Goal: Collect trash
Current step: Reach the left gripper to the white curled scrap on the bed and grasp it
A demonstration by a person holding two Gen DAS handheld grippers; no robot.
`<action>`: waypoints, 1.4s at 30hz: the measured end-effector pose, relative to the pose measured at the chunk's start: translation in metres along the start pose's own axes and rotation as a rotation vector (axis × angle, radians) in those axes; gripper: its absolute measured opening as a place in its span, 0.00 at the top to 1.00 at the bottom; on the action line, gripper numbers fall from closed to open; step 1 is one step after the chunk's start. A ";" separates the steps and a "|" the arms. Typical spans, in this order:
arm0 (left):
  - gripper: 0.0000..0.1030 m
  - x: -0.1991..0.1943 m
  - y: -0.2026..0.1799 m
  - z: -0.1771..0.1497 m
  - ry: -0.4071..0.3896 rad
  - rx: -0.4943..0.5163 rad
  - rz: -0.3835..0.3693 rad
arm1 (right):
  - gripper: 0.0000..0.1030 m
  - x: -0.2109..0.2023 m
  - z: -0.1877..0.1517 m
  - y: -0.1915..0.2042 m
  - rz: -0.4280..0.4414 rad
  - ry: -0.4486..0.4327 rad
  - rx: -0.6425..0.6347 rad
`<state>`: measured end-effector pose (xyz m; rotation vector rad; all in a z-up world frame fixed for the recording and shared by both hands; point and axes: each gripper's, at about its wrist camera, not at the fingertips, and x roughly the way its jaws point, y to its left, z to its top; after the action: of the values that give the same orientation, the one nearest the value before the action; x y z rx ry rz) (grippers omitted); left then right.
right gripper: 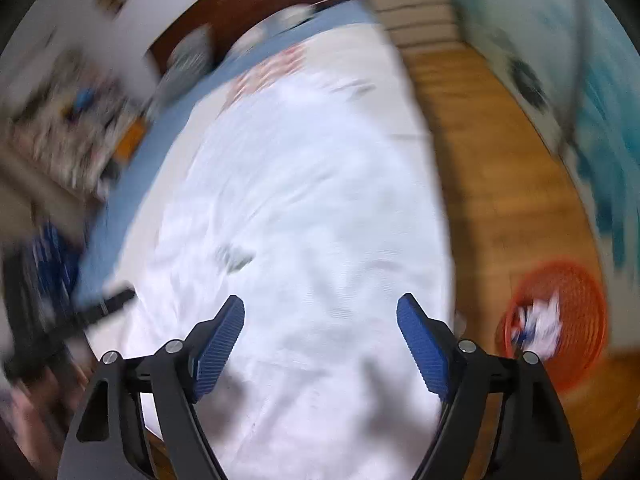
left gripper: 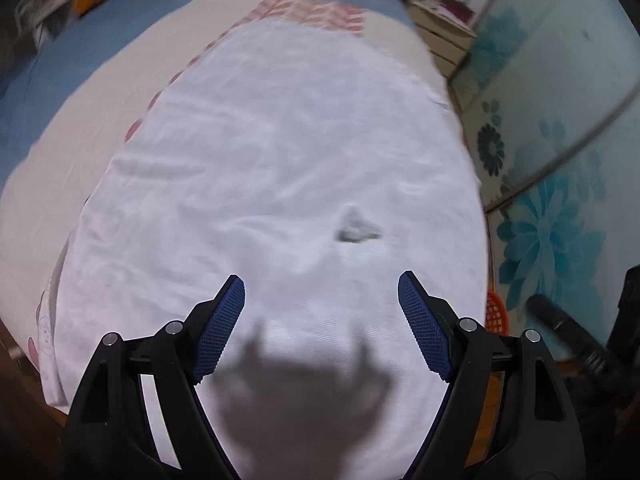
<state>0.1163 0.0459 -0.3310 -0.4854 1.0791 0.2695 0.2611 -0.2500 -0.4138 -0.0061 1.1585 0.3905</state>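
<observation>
A small crumpled white paper scrap lies on the white sheet of a bed, just ahead of my left gripper, which is open and empty above the sheet. The scrap also shows in the blurred right wrist view, ahead and left of my right gripper, which is open and empty. An orange mesh basket stands on the wooden floor to the right of the bed, with crumpled paper trash inside. Its rim shows in the left wrist view.
A blue sheet and a pink patterned cloth lie at the far side of the bed. A wardrobe door with blue flowers stands to the right. Wooden floor runs beside the bed. The other gripper shows at the left.
</observation>
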 end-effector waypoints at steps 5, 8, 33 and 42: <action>0.23 0.020 0.027 0.029 0.075 -0.065 -0.089 | 0.33 0.053 0.002 0.071 -0.039 0.047 -0.303; 0.24 0.042 0.037 0.039 0.174 -0.175 -0.193 | 0.34 0.079 -0.001 0.099 -0.071 0.050 -0.500; 0.59 0.143 -0.003 0.056 0.410 -0.375 -0.340 | 0.62 0.183 0.004 0.139 -0.103 0.007 -0.855; 0.65 0.161 -0.010 0.056 0.428 -0.394 -0.303 | 0.73 0.195 0.009 0.133 -0.068 0.024 -0.849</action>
<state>0.2367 0.0616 -0.4506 -1.0851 1.3519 0.1089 0.2953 -0.0664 -0.5577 -0.7886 0.9395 0.7968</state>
